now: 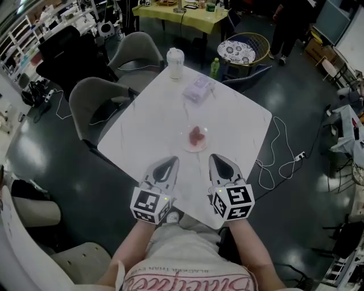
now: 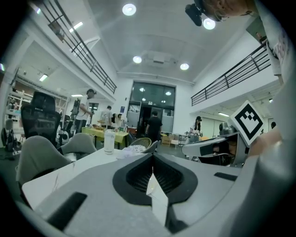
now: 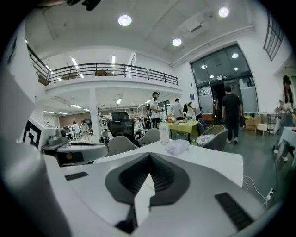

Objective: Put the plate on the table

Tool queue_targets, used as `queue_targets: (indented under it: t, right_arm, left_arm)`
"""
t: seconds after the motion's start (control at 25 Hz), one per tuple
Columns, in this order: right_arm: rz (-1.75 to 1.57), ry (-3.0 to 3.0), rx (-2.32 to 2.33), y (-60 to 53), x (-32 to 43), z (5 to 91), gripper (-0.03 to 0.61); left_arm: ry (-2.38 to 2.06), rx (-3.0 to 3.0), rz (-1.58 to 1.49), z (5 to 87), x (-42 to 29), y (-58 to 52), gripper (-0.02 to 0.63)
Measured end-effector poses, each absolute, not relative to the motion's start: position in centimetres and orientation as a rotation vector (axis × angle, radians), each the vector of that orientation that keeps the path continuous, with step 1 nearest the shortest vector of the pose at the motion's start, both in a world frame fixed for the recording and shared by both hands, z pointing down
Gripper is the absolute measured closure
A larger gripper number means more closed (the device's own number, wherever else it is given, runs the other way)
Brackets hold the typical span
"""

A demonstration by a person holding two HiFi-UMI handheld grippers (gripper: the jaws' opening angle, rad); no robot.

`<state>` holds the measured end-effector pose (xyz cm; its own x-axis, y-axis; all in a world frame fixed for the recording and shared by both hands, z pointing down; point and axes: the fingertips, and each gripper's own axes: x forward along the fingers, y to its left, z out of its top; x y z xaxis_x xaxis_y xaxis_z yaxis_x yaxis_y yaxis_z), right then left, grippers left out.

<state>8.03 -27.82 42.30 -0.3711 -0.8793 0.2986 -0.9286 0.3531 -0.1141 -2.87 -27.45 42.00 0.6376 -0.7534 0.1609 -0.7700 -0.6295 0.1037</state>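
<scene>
Open hall with dark floor (image 1: 296, 96), balcony railings and round ceiling lights. At centre, white square table (image 1: 239, 122), seen corner-on from above. Plate (image 1: 195, 139) lying flat on table near its middle, bearing a small red item.

Beyond plate, pale pack (image 1: 198, 89); lidded cup (image 1: 175, 62) upright at far corner. Green bottle (image 1: 215, 67) by far edge, on or behind table not clear. Two grey chairs (image 1: 96, 102) along left side. Yellow table (image 1: 187, 16) well behind. White cable (image 1: 276, 153) on floor at right.

Left gripper (image 1: 170, 164) and right gripper (image 1: 218, 161) side by side over near corner, apart from each other, tips just short of plate and not touching it. Left gripper's jaws closed tip to tip, nothing between them, as seen in left gripper view. Right gripper's jaws likewise together and empty, as seen in right gripper view. Marker cubes turned up toward head camera.
</scene>
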Motion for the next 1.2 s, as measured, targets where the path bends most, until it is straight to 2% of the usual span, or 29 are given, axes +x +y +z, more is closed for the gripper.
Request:
queue_targets:
  t: [0.48,1.2]
  right_arm:
    - [0.185,-2.570,1.663,-22.9,7.2,34.9,0.577]
    - [0.116,-2.563,1.687,-22.4,7.9,34.2,0.577]
  left_arm:
    - [-1.270,2.872,-0.008,34.5,-1.0,-24.9,0.609]
    - [-1.207,2.926,-0.010,34.0,1.1,-24.8,0.609]
